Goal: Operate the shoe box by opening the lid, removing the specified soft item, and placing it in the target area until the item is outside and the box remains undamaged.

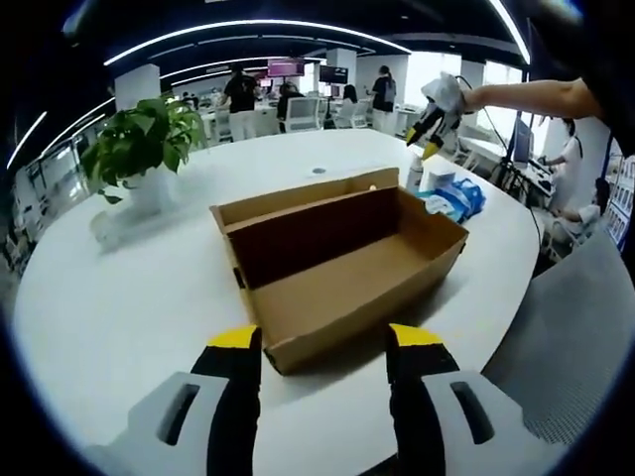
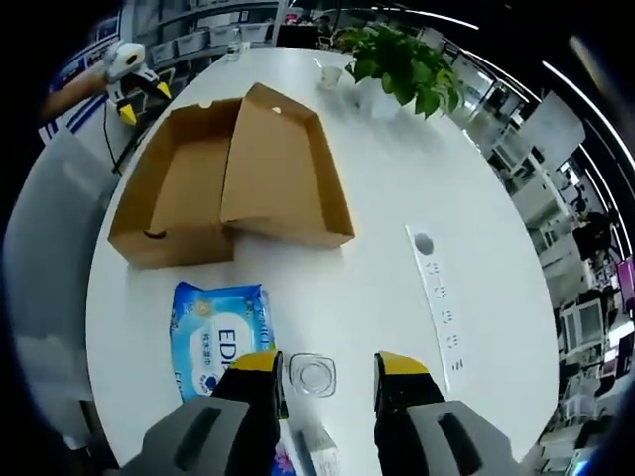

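Though lid-open, shoe box (image 1: 347, 263) crosswise

Open shoe box (image 2: 213, 188) lies beyond the blue wipes pack (image 2: 218, 337), right gripper (image 2: 327, 372) jaws apart.

Grey grippers, black fingers (image 1: 236, 397) with yellow tips

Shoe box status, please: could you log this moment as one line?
box: open, empty | wipes pack: on table, outside box | left gripper: open | right gripper: open
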`<state>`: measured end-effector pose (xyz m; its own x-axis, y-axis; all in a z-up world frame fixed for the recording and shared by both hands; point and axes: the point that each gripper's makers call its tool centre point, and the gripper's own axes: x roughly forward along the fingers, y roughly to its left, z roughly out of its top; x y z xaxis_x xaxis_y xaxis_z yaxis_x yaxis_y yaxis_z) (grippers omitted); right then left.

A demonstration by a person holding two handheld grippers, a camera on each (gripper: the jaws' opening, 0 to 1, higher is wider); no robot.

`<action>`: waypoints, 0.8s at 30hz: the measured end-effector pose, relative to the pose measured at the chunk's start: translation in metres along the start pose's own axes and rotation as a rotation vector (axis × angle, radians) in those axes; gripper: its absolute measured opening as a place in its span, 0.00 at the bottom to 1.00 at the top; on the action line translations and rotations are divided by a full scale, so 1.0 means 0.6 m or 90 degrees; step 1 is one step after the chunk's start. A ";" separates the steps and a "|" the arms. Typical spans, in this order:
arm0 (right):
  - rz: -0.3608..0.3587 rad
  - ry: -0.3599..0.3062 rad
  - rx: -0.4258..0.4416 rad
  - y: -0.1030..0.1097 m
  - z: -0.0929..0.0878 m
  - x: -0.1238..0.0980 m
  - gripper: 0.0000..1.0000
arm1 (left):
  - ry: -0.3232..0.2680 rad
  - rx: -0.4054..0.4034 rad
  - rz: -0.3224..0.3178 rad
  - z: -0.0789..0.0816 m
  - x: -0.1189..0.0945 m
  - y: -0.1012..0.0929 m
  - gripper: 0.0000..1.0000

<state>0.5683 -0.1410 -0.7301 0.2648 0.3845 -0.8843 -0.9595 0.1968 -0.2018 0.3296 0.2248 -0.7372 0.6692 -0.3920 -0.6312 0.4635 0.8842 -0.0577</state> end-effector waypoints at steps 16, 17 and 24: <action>-0.049 -0.070 0.156 -0.029 0.060 0.021 0.34 | -0.008 -0.138 0.106 -0.009 0.009 0.072 0.23; -0.052 -0.076 0.177 -0.031 0.065 0.024 0.34 | -0.009 -0.150 0.111 -0.009 0.010 0.076 0.23; -0.067 -0.076 0.289 -0.037 0.075 0.039 0.33 | 0.001 -0.188 0.135 -0.014 0.017 0.086 0.22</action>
<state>0.6001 -0.0959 -0.7277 0.3933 0.4371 -0.8089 -0.7945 0.6043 -0.0598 0.3555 0.2682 -0.7534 0.7316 -0.1925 -0.6539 0.1266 0.9810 -0.1471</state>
